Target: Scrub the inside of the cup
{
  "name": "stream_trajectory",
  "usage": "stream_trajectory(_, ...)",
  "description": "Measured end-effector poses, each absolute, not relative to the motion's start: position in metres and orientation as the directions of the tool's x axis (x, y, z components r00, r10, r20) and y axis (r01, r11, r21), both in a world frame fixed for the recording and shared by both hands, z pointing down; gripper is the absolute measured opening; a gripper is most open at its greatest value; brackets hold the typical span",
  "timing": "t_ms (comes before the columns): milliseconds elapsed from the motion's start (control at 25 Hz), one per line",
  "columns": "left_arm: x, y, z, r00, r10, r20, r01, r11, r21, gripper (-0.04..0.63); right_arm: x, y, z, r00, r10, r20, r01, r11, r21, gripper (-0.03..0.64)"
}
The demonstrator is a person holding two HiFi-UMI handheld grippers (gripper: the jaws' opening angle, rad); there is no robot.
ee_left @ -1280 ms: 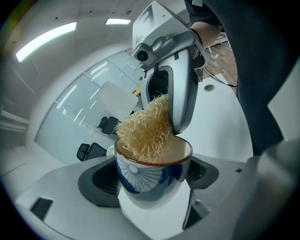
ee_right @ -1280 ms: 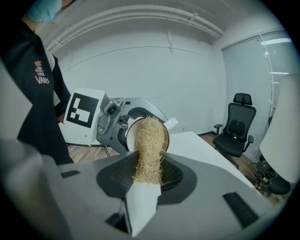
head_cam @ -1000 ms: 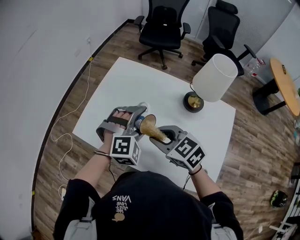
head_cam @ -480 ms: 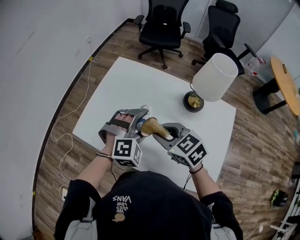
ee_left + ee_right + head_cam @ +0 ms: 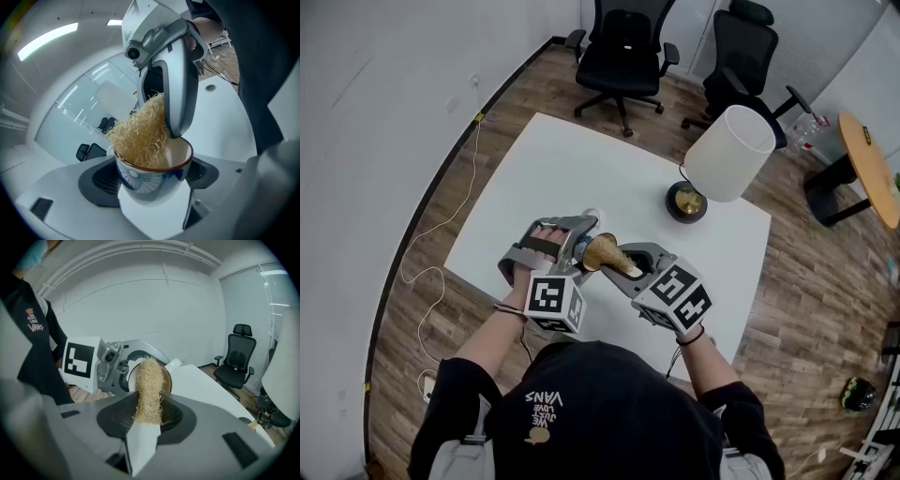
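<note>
Straw-coloured scrubber (image 5: 149, 390) is clamped in the right gripper (image 5: 630, 269), its loose end pushed into the mouth of the cup (image 5: 152, 174). The left gripper (image 5: 577, 247) pinches the cup by its sides, raised over the near part of the table (image 5: 553, 178). The risk, as I judge it: the cup looks glazed and only two jaws hold it, so a hard sideways push could twist it or pop it free. The right gripper's tip sits close to the rim, and driving deeper may knock it, or let the fibres slip out
</note>
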State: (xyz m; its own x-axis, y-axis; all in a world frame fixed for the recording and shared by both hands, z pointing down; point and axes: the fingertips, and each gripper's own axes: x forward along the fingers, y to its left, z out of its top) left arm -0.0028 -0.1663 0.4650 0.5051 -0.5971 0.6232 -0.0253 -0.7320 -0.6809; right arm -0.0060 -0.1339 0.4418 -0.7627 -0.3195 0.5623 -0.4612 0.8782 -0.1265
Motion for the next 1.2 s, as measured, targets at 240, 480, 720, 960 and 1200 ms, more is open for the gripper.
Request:
stream_trajectory(240, -0.005, -0.174, 0.462, 0.501, -0.608, 0.616, -0.039, -0.727, -0.686, 0.399, 0.007, -0.136, 0.448, -0.75, -0.326, 0.576, -0.492, 0.856, -0.157, 0.112)
stream_trajectory(480, -0.005, -0.176, 0.467, 0.496, -0.602, 0.627, -0.027, -0.732, -0.681, 0.399, -0.012, -0.121, 0.452, -0.773, -0.241, 0.587, -0.414, 0.892, -0.179, 0.112)
stream_trajectory(720, -0.002, -0.173, 0.471, 0.512, -0.582, 0.632, -0.038, -0.75, -0.66, 0.399, -0.006, -0.141, 0.447, -0.766, -0.291, 0.573, -0.458, 0.873, -0.169, 0.112)
stream_trajectory(960, -0.006, -0.179, 0.479, 0.569, -0.538, 0.622, -0.179, -0.82, -0.544, 0.399, 0.002, -0.149, 0.452, -0.777, -0.354, 0.52, -0.529, 0.816, -0.235, 0.112)
stream_trajectory(1200, -0.004, -0.2, 0.478, 0.662, -0.52, 0.54, -0.408, -0.854, -0.322, 0.399, 0.008, -0.153, 0.442, -0.837, -0.408, 0.365, -0.525, 0.788, -0.323, 0.114)
